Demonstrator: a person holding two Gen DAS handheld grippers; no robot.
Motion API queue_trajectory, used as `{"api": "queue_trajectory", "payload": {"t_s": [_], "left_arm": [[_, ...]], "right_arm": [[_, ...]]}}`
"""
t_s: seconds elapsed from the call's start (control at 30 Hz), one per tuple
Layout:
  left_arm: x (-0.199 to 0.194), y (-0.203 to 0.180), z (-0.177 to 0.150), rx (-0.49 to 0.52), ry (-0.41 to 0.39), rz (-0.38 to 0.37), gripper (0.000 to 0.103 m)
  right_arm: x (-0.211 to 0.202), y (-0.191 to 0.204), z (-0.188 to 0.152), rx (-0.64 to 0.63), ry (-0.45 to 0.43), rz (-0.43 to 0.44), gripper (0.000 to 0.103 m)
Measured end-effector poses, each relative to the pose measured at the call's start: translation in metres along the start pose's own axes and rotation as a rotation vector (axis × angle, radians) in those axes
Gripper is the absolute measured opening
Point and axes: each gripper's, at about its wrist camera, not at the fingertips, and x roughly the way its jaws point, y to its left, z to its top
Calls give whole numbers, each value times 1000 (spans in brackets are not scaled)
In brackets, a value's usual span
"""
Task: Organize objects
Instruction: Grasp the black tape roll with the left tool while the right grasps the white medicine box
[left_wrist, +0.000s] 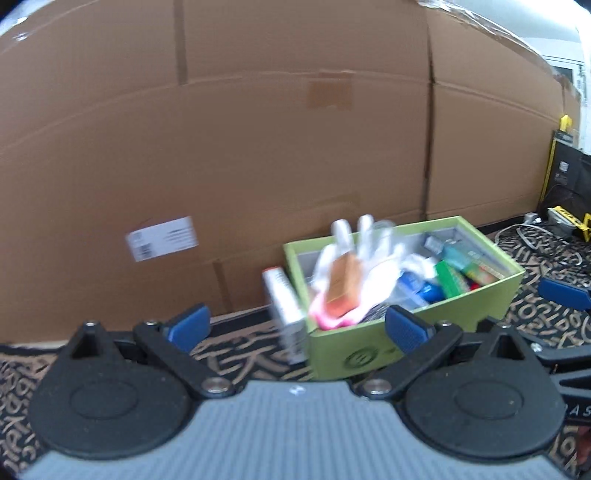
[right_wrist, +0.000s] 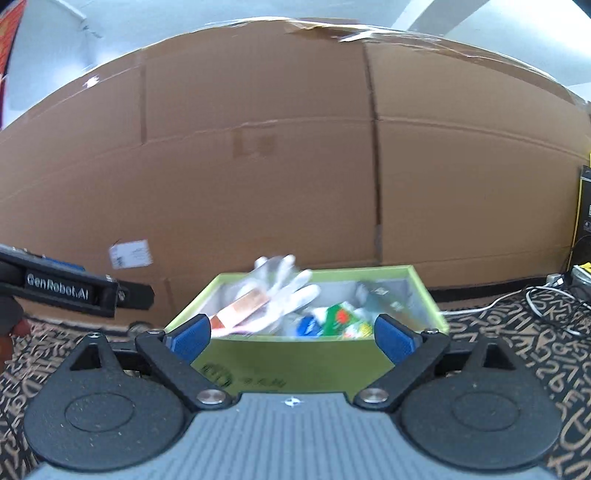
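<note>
A green box (left_wrist: 491, 291) sits on the patterned carpet against a cardboard wall, and it also shows in the right wrist view (right_wrist: 295, 354). It holds a white glove (left_wrist: 373, 254), an orange-brown bottle (left_wrist: 345, 284), something pink (left_wrist: 325, 319) and several small blue and green packs (left_wrist: 452, 280). A white-grey carton (left_wrist: 286, 314) stands just left of the box. My left gripper (left_wrist: 297, 328) is open and empty, just short of the box's near corner. My right gripper (right_wrist: 293, 338) is open and empty in front of the box's near wall. The frames are blurred.
A large cardboard wall (left_wrist: 258, 147) with a white label (left_wrist: 160, 238) stands right behind the box. Cables and yellow-black gear (left_wrist: 561, 221) lie at the far right. The left gripper's arm (right_wrist: 70, 288) shows at the left of the right wrist view.
</note>
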Motion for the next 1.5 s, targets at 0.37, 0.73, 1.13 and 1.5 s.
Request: {"api": "queue_trajectory", "payload": {"t_s": [0.37, 0.73, 1.13, 1.5], "left_arm": [[-20, 64, -35, -85, 43, 109, 103], [-14, 142, -64, -179, 88, 139, 103], [32, 181, -65, -198, 136, 84, 103], [91, 154, -52, -147, 156, 9, 102]], "right_arm": [[6, 61, -14, -44, 67, 107, 98], [37, 126, -19, -143, 101, 222, 98], [139, 172, -29, -301, 139, 77, 85], [149, 151, -30, -237, 131, -127, 82]]}}
